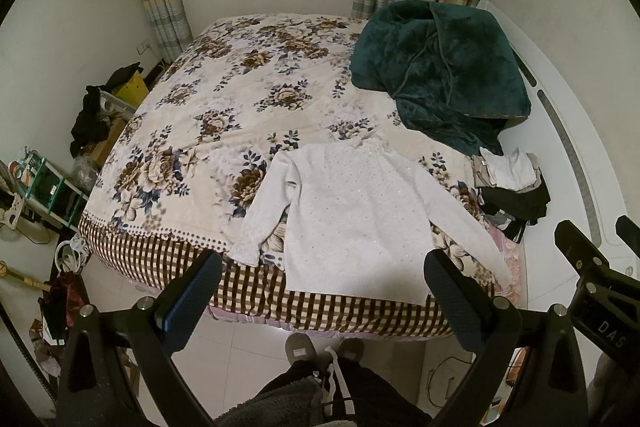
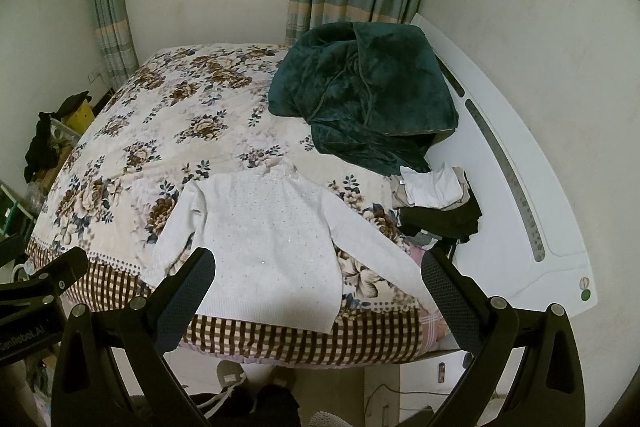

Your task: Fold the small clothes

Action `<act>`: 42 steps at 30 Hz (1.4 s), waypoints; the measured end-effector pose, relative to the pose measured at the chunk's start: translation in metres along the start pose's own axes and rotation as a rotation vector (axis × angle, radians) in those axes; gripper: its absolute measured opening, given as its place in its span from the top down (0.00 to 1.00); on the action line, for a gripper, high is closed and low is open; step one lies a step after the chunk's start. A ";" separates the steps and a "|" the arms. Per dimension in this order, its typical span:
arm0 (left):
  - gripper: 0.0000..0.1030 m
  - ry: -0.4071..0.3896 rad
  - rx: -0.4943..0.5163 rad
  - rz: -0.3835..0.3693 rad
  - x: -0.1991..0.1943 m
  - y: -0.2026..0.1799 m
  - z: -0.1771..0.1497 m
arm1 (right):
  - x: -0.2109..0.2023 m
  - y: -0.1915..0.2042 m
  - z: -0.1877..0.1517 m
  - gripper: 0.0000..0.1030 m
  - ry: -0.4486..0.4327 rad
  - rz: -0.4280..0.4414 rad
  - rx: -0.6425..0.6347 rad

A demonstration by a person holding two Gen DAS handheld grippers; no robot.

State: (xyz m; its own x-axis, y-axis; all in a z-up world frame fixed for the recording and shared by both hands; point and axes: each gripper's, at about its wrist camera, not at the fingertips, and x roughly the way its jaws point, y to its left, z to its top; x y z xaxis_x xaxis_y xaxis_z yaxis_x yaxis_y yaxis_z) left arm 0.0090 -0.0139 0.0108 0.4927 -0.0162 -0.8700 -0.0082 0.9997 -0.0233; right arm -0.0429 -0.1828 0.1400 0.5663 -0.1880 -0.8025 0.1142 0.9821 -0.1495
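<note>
A small white long-sleeved sweater (image 1: 352, 215) lies flat on the floral bed cover (image 1: 224, 99), its hem at the bed's near edge and both sleeves spread out. It also shows in the right wrist view (image 2: 272, 235). My left gripper (image 1: 324, 267) is open and empty, held in the air above the near edge of the bed over the hem. My right gripper (image 2: 318, 267) is open and empty, likewise above the hem. The right gripper's body shows at the right of the left wrist view (image 1: 592, 267).
A dark green plush blanket (image 1: 440, 71) is heaped at the far right of the bed. A pile of folded and loose clothes (image 1: 508, 187) sits right of the sweater, by the white headboard (image 1: 568, 131). Cluttered shelves and boxes (image 1: 48, 187) stand left. The person's feet (image 1: 304, 347) stand on the tiled floor.
</note>
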 end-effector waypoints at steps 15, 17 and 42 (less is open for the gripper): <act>0.00 -0.004 -0.001 -0.002 0.000 -0.002 0.005 | -0.005 0.004 0.008 0.00 -0.004 -0.002 -0.002; 0.00 -0.004 -0.001 -0.002 0.000 -0.002 0.005 | -0.008 0.007 0.013 0.00 -0.006 -0.002 -0.004; 0.00 -0.019 -0.002 -0.007 -0.002 0.007 0.027 | -0.016 0.023 0.022 0.00 -0.017 0.002 -0.009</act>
State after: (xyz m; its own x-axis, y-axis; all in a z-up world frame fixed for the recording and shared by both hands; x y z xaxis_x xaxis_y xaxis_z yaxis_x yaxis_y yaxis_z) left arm 0.0316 -0.0061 0.0256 0.5095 -0.0233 -0.8602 -0.0062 0.9995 -0.0307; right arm -0.0312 -0.1574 0.1620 0.5803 -0.1856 -0.7930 0.1056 0.9826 -0.1527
